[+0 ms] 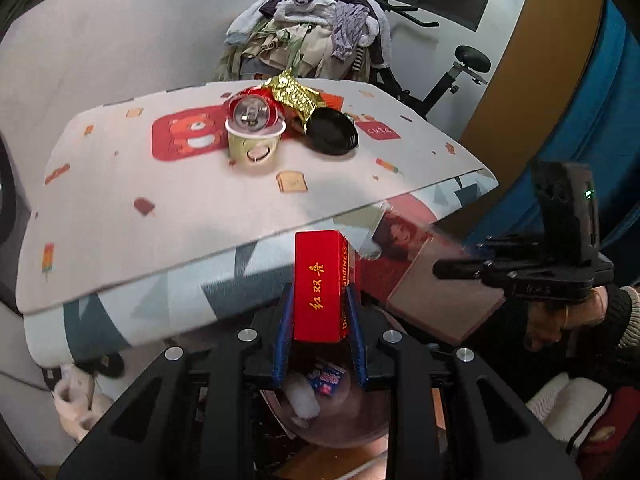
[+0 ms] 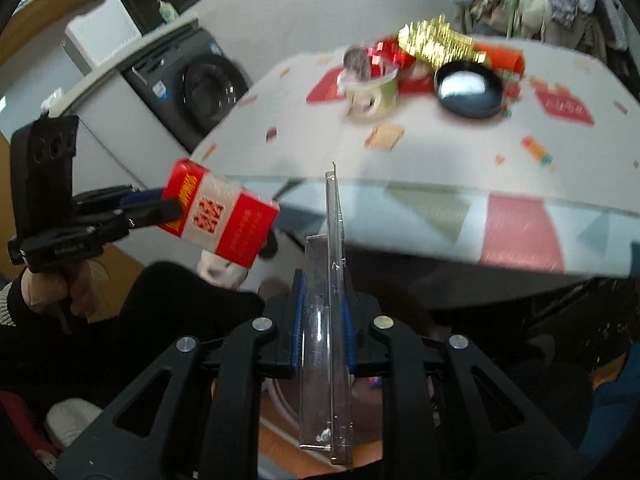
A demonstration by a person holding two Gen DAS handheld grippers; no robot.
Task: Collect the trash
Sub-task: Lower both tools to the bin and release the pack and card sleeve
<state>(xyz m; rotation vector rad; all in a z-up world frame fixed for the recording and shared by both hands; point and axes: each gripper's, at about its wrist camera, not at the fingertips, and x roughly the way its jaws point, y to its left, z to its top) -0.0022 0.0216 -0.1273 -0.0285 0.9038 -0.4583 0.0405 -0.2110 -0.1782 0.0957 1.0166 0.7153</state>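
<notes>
My left gripper (image 1: 319,292) is shut on a red cigarette box (image 1: 320,280) with gold lettering, held upright off the table's near edge. Under it is a translucent bin (image 1: 360,428) holding a white tissue and a small packet. My right gripper (image 2: 323,280) is shut on a clear plastic blister pack (image 2: 326,352), held edge-on. Each wrist view shows the other gripper: the left gripper (image 2: 160,208) with the red box (image 2: 224,216), and the right gripper (image 1: 444,270). On the table (image 1: 160,208) stand a paper cup (image 1: 254,146), a red can (image 1: 250,110), a gold wrapper (image 1: 294,94) and a black lid (image 1: 332,132).
Behind the table are a pile of clothes (image 1: 320,20) and an exercise bike (image 1: 460,72). A washing machine (image 2: 208,84) stands to the far left. Slippers (image 1: 80,392) lie on the floor under the table's edge. A patterned cloth (image 2: 500,216) hangs off the table's front.
</notes>
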